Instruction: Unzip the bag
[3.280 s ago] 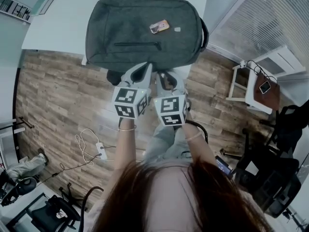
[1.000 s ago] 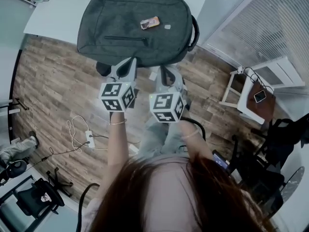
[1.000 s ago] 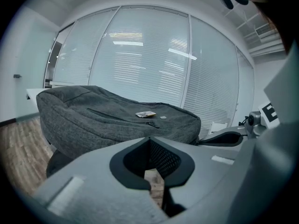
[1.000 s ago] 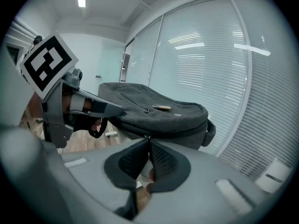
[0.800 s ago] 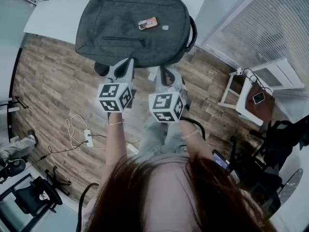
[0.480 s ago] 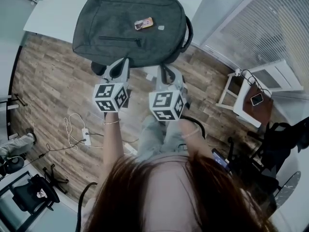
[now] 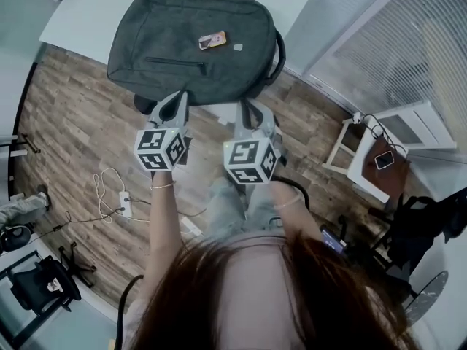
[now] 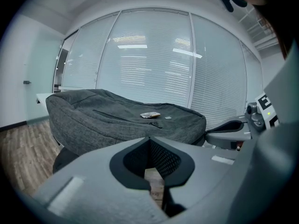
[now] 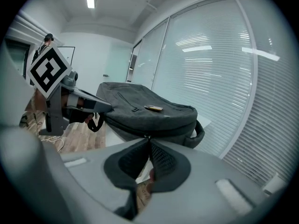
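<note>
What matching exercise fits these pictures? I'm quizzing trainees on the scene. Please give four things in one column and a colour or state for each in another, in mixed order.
Things:
1. backpack
2. table
3. floor
4. left hand-held gripper

Colour or state:
A. white
B. jaws shut, nothing between them
C. dark grey
D. brown wood planks

Pairs: 1-C, 2-A, 3-D, 4-B
</note>
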Action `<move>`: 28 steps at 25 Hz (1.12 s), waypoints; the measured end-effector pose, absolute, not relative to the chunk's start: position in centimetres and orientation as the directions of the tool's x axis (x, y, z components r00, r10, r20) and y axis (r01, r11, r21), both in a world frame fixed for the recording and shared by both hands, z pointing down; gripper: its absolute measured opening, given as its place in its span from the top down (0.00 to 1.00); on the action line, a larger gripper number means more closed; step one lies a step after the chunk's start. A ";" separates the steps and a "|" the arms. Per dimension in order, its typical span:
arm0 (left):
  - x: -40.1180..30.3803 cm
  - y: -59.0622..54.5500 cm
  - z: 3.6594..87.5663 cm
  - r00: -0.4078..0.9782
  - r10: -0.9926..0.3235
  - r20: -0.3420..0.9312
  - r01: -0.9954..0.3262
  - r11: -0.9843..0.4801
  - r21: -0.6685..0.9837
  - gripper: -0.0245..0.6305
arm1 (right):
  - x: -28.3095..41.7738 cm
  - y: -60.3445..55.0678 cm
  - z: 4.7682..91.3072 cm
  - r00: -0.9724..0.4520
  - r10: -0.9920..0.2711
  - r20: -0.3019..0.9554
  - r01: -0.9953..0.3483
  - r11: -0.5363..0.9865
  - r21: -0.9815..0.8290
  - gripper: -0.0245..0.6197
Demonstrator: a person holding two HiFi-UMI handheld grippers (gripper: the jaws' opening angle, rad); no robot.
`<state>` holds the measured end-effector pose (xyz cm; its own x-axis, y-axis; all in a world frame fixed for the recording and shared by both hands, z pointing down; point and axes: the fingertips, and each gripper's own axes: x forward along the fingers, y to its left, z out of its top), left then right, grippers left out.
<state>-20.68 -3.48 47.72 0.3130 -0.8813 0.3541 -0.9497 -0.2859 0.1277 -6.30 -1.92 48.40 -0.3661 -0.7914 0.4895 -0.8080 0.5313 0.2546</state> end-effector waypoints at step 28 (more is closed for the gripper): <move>-20.8 -3.7 47.6 0.218 -0.922 0.320 -0.976 -0.200 0.089 0.95 | -2.2 -5.2 47.0 -0.452 -0.751 0.481 -0.721 0.625 0.299 0.95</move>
